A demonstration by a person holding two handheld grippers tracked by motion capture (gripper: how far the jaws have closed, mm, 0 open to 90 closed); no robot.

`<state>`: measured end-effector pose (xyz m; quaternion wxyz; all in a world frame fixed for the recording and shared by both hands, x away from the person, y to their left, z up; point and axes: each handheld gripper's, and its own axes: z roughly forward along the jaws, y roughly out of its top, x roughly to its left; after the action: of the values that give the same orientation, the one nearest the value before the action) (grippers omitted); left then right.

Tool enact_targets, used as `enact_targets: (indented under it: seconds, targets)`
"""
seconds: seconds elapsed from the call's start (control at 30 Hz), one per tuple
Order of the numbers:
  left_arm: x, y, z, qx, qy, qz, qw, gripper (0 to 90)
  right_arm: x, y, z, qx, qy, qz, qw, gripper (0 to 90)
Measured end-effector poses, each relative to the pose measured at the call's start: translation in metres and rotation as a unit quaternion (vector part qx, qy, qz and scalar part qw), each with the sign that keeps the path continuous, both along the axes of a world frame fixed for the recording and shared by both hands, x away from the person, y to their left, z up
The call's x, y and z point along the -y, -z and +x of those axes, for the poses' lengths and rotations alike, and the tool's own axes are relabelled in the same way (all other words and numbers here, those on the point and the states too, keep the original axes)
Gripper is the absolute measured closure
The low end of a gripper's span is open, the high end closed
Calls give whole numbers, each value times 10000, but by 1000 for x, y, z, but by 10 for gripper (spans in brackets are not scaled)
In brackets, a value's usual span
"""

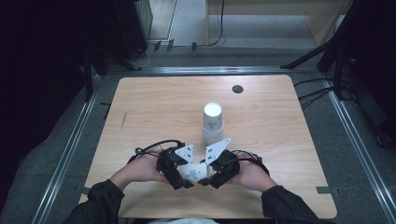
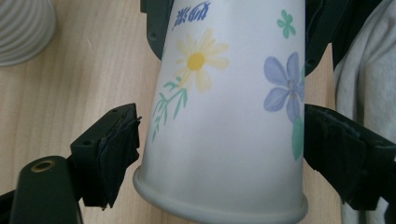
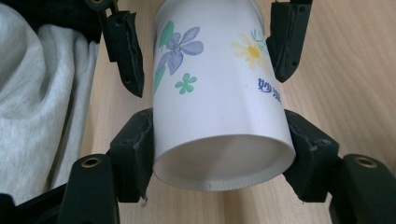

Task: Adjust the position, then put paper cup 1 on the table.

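The white paper cup printed with yellow and purple flowers [image 1: 193,172] is held on its side close to the near edge of the light wooden table [image 1: 154,107], between the two hands. In the right gripper view the right gripper [image 3: 219,154] has its black jaws closed against the sides of the cup near its recessed base, so this hand carries it. In the left gripper view the left gripper [image 2: 219,144] straddles the rolled-rim end; the jaw on that view's left stands clear of the wall with bare wood showing in the gap, while the other sits at or very near the paper, so these jaws look released rather than gripping. This reads as a handover from one hand to the other, the cup kept level and low over the table so neither end drops. Farther toward the middle of the table stands an upside-down stack of white paper cups [image 1: 213,122], probably the source or the destination.
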<state>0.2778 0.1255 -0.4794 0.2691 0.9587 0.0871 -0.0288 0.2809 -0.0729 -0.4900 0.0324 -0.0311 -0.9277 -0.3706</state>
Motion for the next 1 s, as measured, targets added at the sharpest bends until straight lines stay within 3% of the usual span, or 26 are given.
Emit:
enact_targets:
  seconds: [0.17, 0.2, 0.23, 0.33, 0.57, 0.87, 1.0]
  targets:
    - [-7, -4, 2, 23, -134, -205, 9997, 131, 5, -5, 3, -8, 6, 199, 9998, 343]
    - [-12, -7, 3, -49, -228, -391, 9990, 131, 7, -8, 4, -19, 36, 287, 9996, 343]
    - [-12, -7, 3, -49, -228, -391, 9990, 131, 7, -8, 4, -19, 36, 287, 9996, 343]
    - [-21, -11, 2, -42, -301, -661, 9974, 132, 11, -14, 7, -38, 71, 459, 9989, 343]
    - [-31, -12, 0, -30, -516, -827, 9952, 138, 14, -21, 12, -194, 83, 756, 9969, 342]
    - [-47, -19, 2, -308, -890, -1549, 9834, 138, 16, -29, 20, -369, 66, 1210, 9919, 342]
    - [-48, -20, 1, -398, -896, -1698, 9806, 142, 15, -31, 21, -432, 55, 1318, 9903, 343]
